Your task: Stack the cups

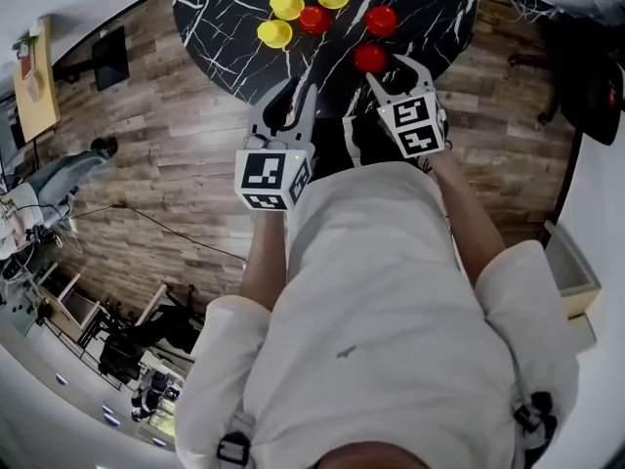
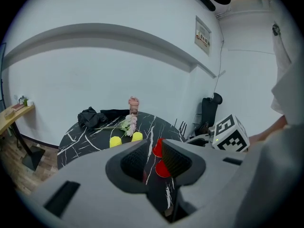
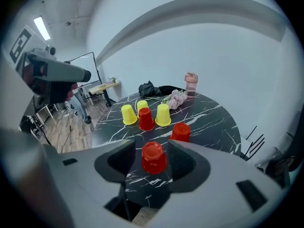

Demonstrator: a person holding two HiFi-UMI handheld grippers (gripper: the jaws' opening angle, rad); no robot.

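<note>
Six upturned cups stand on the round black marble table (image 1: 430,8): three yellow cups (image 1: 286,5) and a red cup (image 1: 314,19) clustered at the far side, a second red cup (image 1: 380,20) to their right, and a third red cup (image 1: 370,58) nearest me. My right gripper (image 1: 395,69) hovers just behind that nearest red cup (image 3: 154,157), which shows in the gap of its wide jaws (image 3: 152,145), standing on the table untouched. My left gripper (image 1: 293,96) hangs over the table's near edge, its jaws (image 2: 153,148) a narrow gap apart with nothing between them.
At the table's far side lie pink flowers (image 3: 176,99), a pink bottle (image 3: 191,84) and a black cloth (image 3: 149,89). Wooden floor (image 1: 176,145) surrounds the table. A black chair (image 2: 209,110) stands by the wall. A person (image 1: 63,176) is far left.
</note>
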